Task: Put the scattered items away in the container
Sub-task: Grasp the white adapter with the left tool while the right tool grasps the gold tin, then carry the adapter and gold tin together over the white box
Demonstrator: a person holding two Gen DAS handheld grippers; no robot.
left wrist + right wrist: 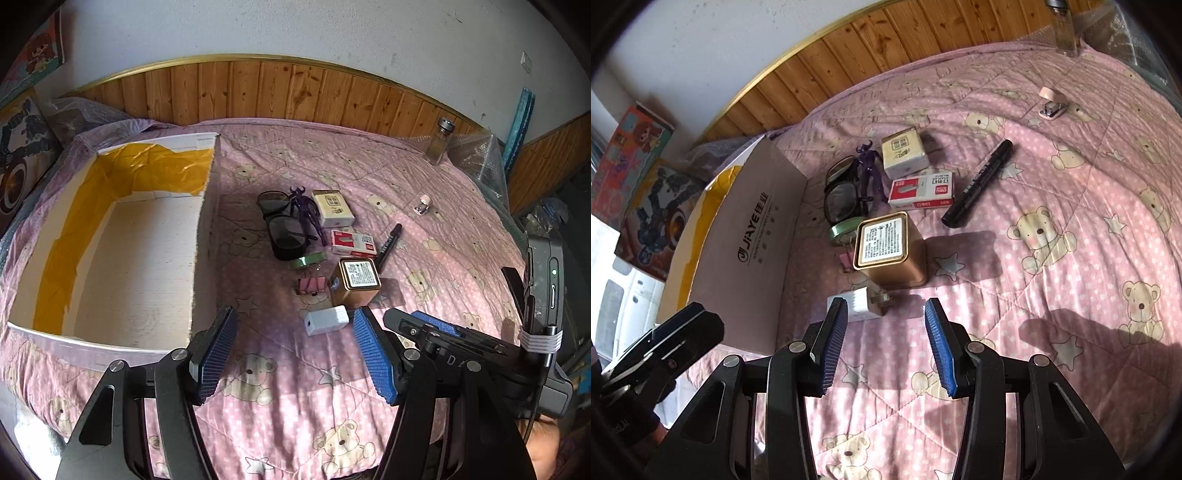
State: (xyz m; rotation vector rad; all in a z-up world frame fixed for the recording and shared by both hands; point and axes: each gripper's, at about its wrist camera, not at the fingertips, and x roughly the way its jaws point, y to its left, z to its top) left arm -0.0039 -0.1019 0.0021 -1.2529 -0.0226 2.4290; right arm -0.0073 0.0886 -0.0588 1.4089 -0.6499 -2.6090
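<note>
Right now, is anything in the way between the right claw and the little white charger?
Nothing visible blocks it. The right claw is open above the pink quilt, and the white charger lies just ahead of its left fingertip. The gold tin stands beyond the charger, so it is not in between.

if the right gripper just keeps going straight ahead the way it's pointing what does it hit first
Probably the white charger plug, or the upright gold tin just beyond. The open right gripper holds nothing; depth is unclear.
</note>
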